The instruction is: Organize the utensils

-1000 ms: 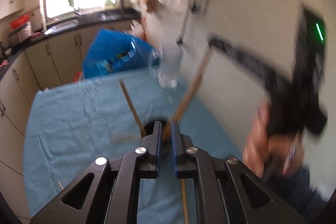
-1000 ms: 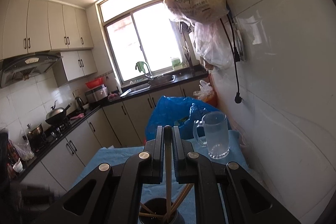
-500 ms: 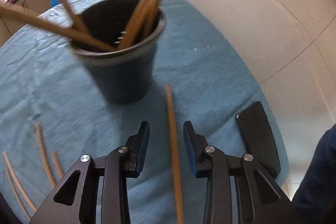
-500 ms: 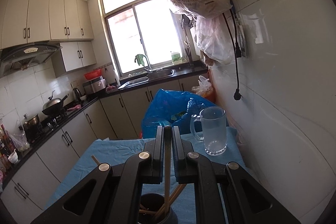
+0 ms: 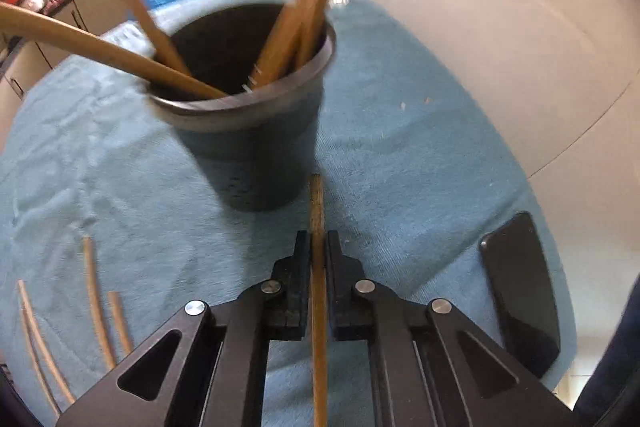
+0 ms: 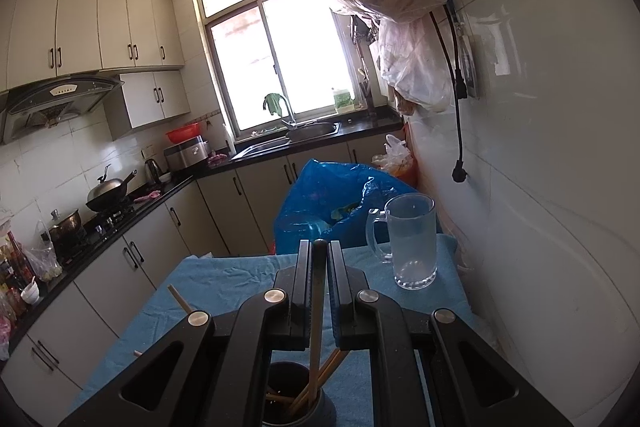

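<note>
In the left wrist view the left gripper (image 5: pixel 318 247) has its jaws closed narrowly on one wooden chopstick (image 5: pixel 319 291) that lies along the blue cloth (image 5: pixel 420 147) covering the desk, its far tip just beside the base of the dark cup (image 5: pixel 248 131). To the left four more loose chopsticks (image 5: pixel 94 299) lie on the cloth, their near ends cut off by the frame; a black phone (image 5: pixel 520 287) lies to the right. The cup holds about five sticks, blurred and hard to count. In the right wrist view the right gripper (image 6: pixel 319 259) is above the cup (image 6: pixel 292 399), jaws clamped on one upright chopstick (image 6: pixel 317 311) whose lower end reaches into it. Beyond stand one glass mug (image 6: pixel 412 243) and one blue bag (image 6: pixel 320 203).
</note>
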